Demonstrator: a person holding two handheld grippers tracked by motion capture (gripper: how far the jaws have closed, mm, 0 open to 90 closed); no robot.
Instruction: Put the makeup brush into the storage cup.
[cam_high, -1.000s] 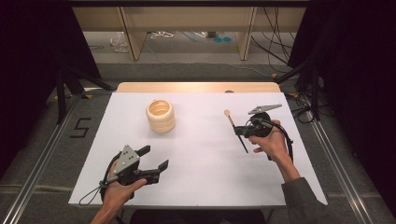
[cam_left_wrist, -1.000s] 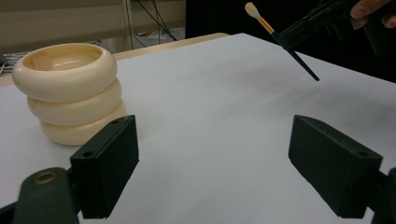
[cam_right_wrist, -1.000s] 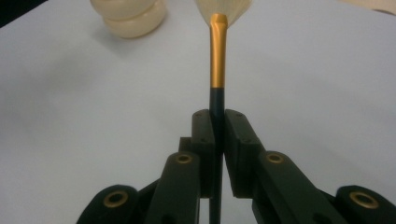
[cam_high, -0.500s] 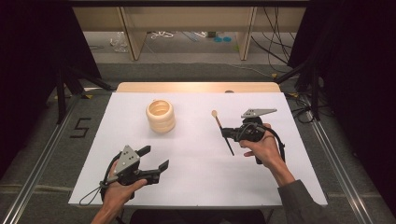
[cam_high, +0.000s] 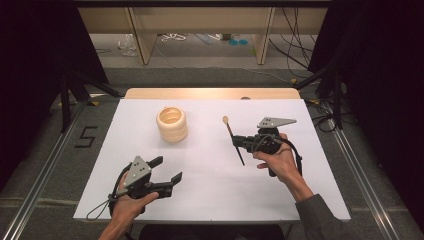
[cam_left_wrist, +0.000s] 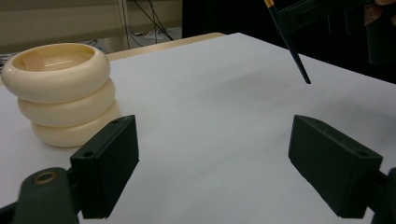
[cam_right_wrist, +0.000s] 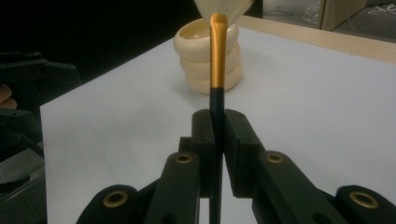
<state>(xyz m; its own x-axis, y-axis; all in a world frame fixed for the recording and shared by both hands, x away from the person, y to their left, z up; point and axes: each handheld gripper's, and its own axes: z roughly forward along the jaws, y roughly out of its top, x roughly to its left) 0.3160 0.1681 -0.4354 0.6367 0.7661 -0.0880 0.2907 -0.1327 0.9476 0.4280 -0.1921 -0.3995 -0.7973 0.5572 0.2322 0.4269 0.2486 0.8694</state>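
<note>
So, from the high view first: the desk (cam_high: 210, 200) has a white top, and the right gripper (cam_high: 239, 142) sits at about 3 o'clock from the middle of it, clamped tight on a thin dark brush (cam_high: 233, 140). The brush runs roughly from 11 o'clock to 5 o'clock through the jaws, pale bristle end up at the far side, dark handle tip pointing back toward the person. A cream holder (cam_high: 172, 124) made of three stacked rings stands at around 10 o'clock from the brush, well apart from it. The left gripper (cam_high: 166, 170) is down at 7 o'clock on the desk, jaws spread wide with nothing in them, pointing off to the right.

Left gripper view: both of its own jaws are far apart over bare white desk (cam_left_wrist: 210, 140). The holder (cam_left_wrist: 60, 93) is at 10 o'clock, upright, and you can see it's hollow. Up at 1 o'clock the dark handle tip of the brush (cam_left_wrist: 292, 49) hangs clear above the desk surface.

Right gripper view: the jaws are squeezed together on the dark handle of the brush (cam_right_wrist: 217, 60), which rises straight to 12 o'clock with a gold ferrule and pale bristles at the top edge. The holder (cam_right_wrist: 198, 65) is right behind it.
</note>
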